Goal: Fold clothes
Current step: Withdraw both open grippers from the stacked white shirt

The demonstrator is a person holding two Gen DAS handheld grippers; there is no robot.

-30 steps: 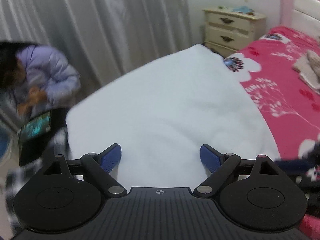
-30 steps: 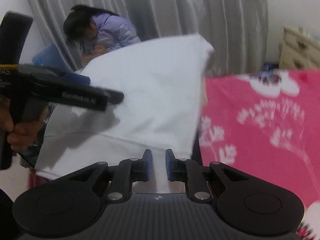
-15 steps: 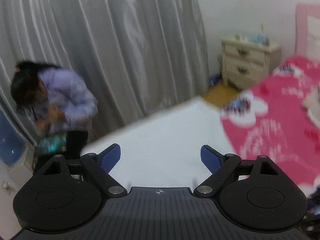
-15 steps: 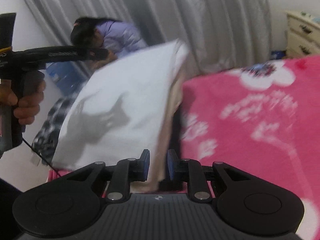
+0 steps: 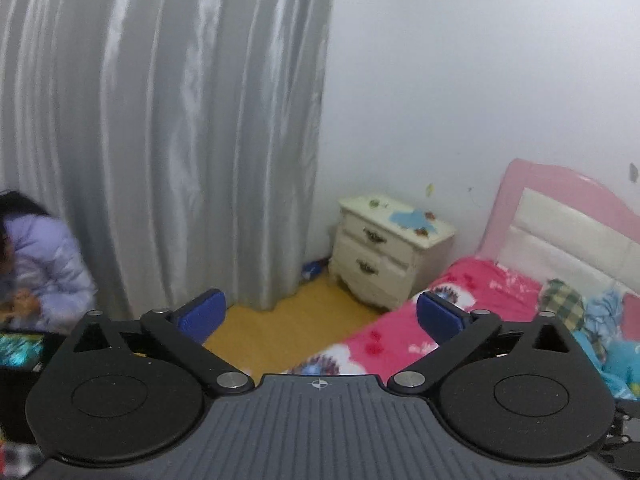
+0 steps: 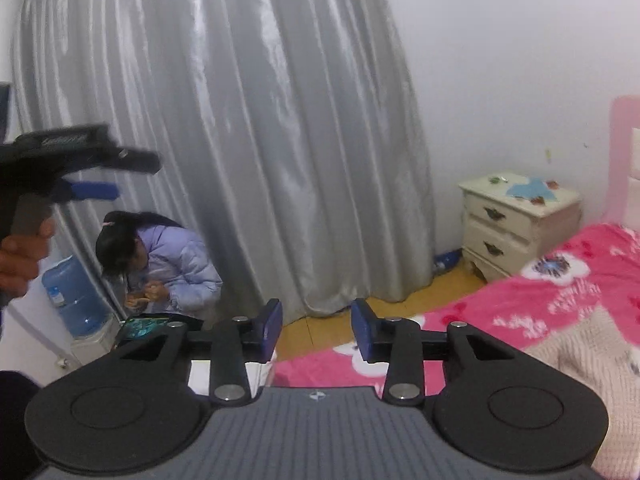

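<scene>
My left gripper point(image 5: 320, 314) is open and empty, raised and pointing at the curtain and wall; it also shows in the right wrist view point(image 6: 80, 168) at the far left. My right gripper point(image 6: 316, 334) is open and empty above the bed's edge. A beige knitted garment point(image 6: 580, 356) lies on the pink floral bedspread point(image 6: 560, 288) at the lower right. A small strip of white cloth point(image 6: 200, 374) shows under my right gripper's left arm. Crumpled clothes, checked and blue point(image 5: 580, 316), lie near the headboard in the left wrist view.
A grey curtain point(image 6: 260, 140) hangs ahead. A cream nightstand point(image 5: 388, 252) stands by the pink headboard point(image 5: 560, 208). A person in a lilac jacket point(image 6: 172, 264) crouches by the curtain, beside a water bottle point(image 6: 72, 296). Wooden floor point(image 5: 280, 320) lies between curtain and bed.
Both grippers have risen and tilted up toward the curtain. My right gripper has opened and let go of the white garment, which has dropped almost out of view. My left gripper stayed open.
</scene>
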